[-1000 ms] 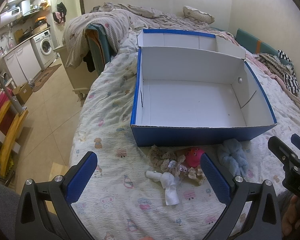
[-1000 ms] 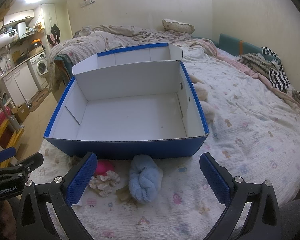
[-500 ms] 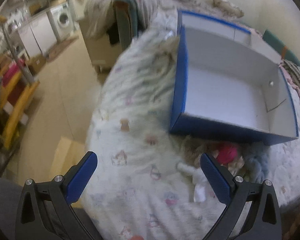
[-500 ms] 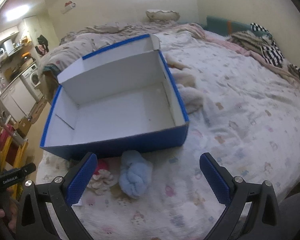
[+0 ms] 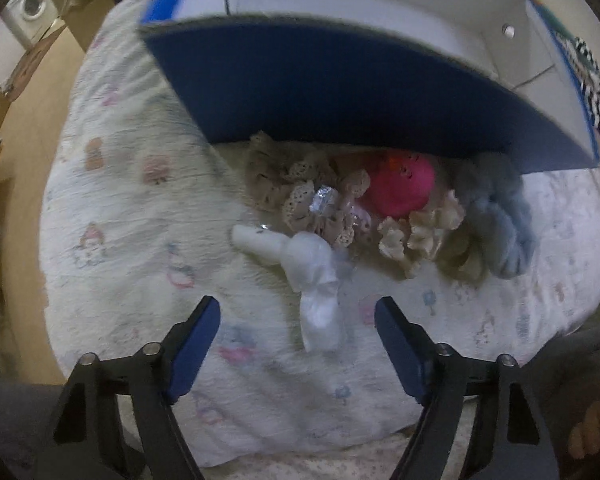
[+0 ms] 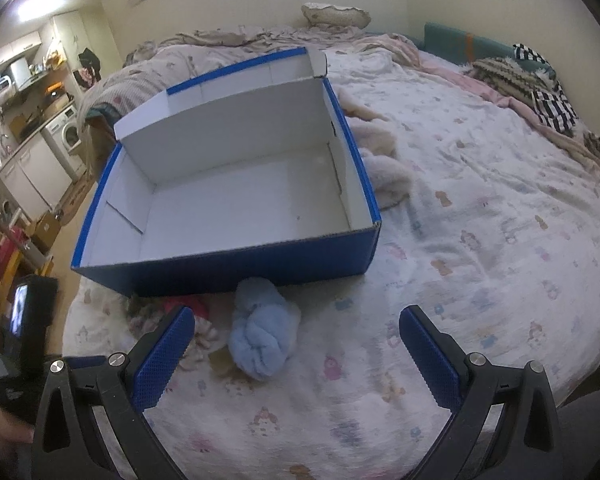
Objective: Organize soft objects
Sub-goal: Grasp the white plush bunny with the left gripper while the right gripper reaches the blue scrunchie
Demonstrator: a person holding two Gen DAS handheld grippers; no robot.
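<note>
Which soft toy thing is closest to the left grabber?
The white cloth bundle. It lies nearest the left gripper; the pink ball and blue scrunchie sit by the box.

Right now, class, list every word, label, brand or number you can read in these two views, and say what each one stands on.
No text can be read in either view.
Blue box: plain walls, no label showing.
Bedsheet: cartoon prints only, no legible words.
Small lit screen at the left edge of the right wrist view: too blurred to read.
</note>
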